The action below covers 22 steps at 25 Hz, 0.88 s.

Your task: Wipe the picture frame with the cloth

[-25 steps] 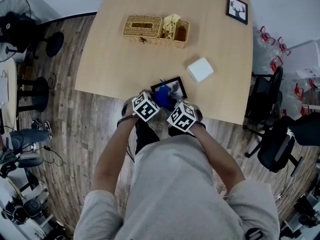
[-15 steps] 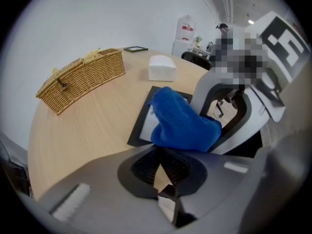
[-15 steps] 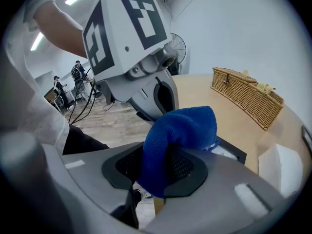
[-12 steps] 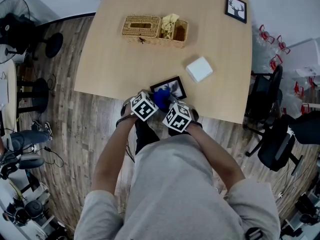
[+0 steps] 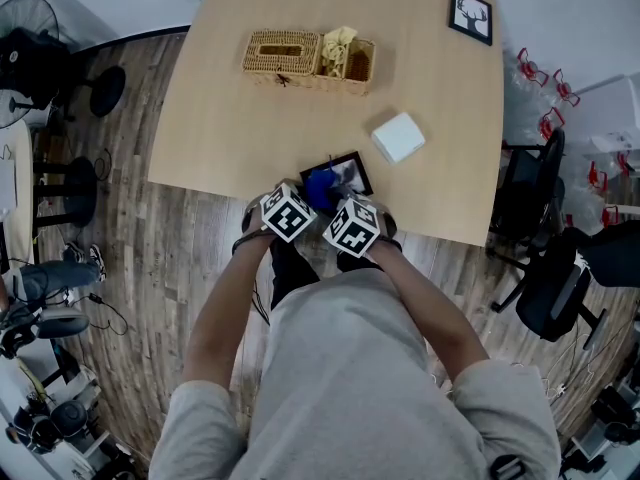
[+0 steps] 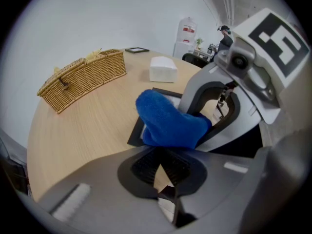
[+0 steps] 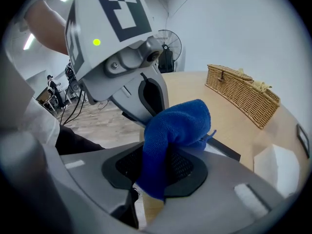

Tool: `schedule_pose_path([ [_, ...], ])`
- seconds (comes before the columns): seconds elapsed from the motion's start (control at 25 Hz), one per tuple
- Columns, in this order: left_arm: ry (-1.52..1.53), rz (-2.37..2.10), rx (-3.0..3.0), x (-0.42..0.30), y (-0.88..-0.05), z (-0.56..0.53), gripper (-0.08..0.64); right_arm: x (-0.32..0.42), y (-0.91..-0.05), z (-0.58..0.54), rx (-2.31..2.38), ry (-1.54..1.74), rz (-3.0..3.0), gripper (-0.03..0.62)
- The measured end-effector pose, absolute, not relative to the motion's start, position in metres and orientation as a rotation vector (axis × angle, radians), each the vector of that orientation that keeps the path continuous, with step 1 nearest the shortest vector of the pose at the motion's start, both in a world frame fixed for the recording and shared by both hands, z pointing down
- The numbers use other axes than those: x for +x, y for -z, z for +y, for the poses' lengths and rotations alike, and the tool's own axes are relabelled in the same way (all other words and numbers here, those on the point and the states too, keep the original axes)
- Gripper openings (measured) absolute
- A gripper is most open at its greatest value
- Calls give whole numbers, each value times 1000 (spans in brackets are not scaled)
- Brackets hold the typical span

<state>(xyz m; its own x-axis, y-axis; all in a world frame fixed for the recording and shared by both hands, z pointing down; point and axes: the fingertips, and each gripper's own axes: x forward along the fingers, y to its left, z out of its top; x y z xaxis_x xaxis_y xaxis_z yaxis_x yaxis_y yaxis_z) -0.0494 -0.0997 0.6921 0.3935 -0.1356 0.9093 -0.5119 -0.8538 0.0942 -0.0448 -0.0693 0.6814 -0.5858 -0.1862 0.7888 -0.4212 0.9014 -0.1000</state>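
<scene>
Plainly, the blue cloth [image 7: 175, 126] is soft, light terry that folds wherever it is pinched. The right gripper [image 7: 156, 165] has its jaws closed on a bunched fold, and the free end bulges forward over the picture frame [image 5: 352, 173]. That frame lies flat on the table [image 5: 250, 118], close to its near edge and right in front of both grippers. It looks thin, rigid and light, with a black border and probably a glazed face. It is therefore likely to skid under a wiping stroke and to scratch or crack if pressed hard. The border is the safest place to hold it, and a shorter, tighter wad of cloth would give a firmer wipe.

The left gripper [image 6: 161, 165] shows its pads drawn together with only a sliver between them. Nothing can be made out there, and the frame's near corner [image 6: 136, 133] passes out of sight behind the cloth and the jaws.

Little writing is legible. The marker cubes [image 5: 288, 213] carry only black-and-white squares. A second frame [image 5: 472, 17] at the far corner shows a stag's head silhouette. The white box [image 5: 399, 138] and the wicker basket [image 5: 310, 60] look unmarked. A white canister [image 6: 187, 30] in the background bears a red label too small to read.
</scene>
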Motion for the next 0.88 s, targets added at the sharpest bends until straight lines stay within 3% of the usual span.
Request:
schedule_pose_path([
  [0.88,-1406,-592,2303,-45,-692,-98,52,-42,-681,-117,479,-320,-2168,106],
])
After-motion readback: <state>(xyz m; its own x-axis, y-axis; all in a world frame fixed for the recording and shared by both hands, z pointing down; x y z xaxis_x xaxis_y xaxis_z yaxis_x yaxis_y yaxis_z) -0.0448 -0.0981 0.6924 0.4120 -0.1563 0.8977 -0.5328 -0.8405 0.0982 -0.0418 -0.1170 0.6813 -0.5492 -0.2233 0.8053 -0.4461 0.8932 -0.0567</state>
